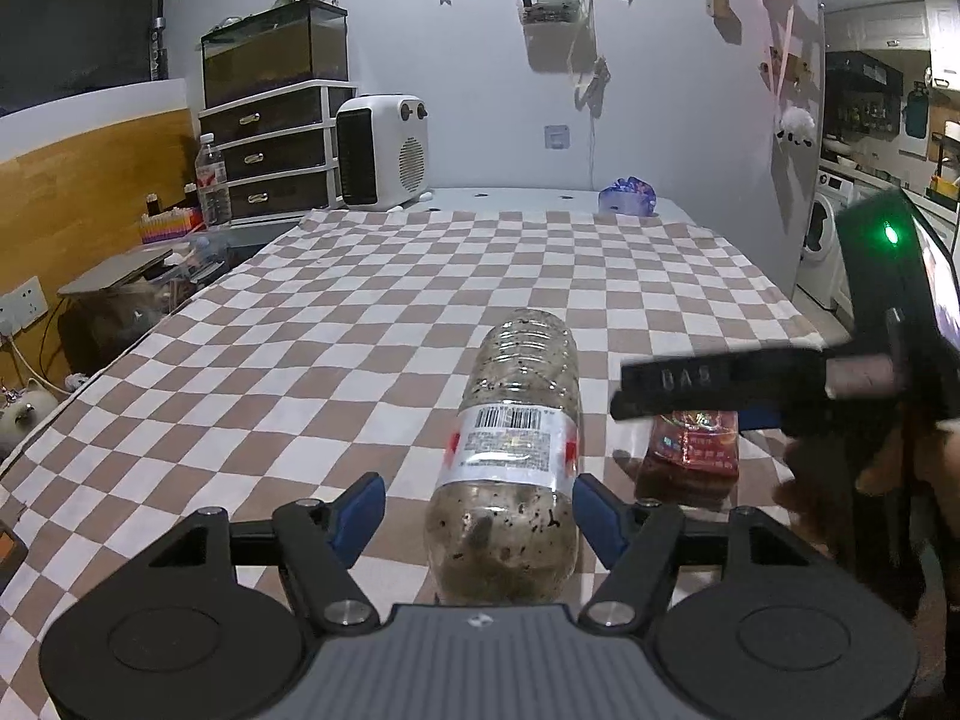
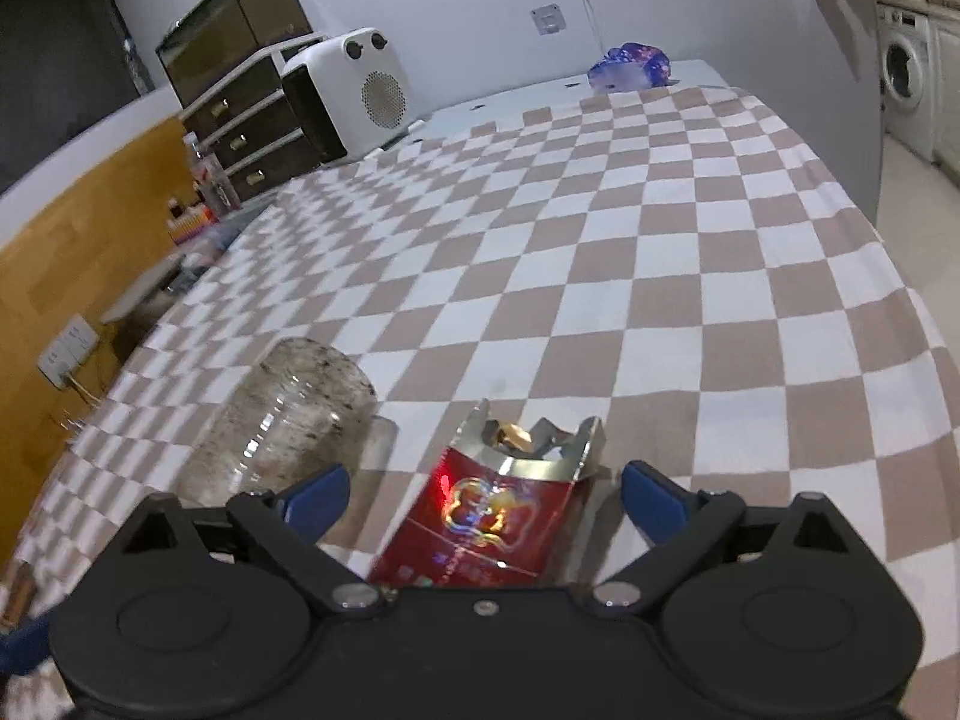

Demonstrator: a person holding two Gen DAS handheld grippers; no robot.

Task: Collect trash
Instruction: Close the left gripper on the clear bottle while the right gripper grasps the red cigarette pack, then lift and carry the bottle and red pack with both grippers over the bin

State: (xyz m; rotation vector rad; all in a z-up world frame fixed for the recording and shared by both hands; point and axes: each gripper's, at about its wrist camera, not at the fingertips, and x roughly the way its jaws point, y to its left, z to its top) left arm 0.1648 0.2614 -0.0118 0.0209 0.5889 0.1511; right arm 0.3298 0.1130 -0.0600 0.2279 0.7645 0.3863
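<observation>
A clear, dirty plastic bottle (image 1: 510, 456) with a white and red label lies on the checkered cloth, its base pointing away. My left gripper (image 1: 477, 516) is open; the bottle lies between its blue pads, the right pad close against it, the left pad apart. A torn red cigarette pack (image 2: 486, 522) lies on the cloth between the blue pads of my open right gripper (image 2: 483, 495), not touched. The pack also shows in the left wrist view (image 1: 690, 450), under the right gripper's body (image 1: 780, 387). The bottle appears at the left of the right wrist view (image 2: 288, 414).
The checkered cloth (image 1: 420, 300) covers a table. At its far end stand a white heater (image 1: 384, 150), a drawer unit (image 1: 270, 150) with a tank on top, an upright water bottle (image 1: 213, 180) and a blue crumpled bag (image 1: 627, 195). A washing machine (image 2: 906, 78) stands at the right.
</observation>
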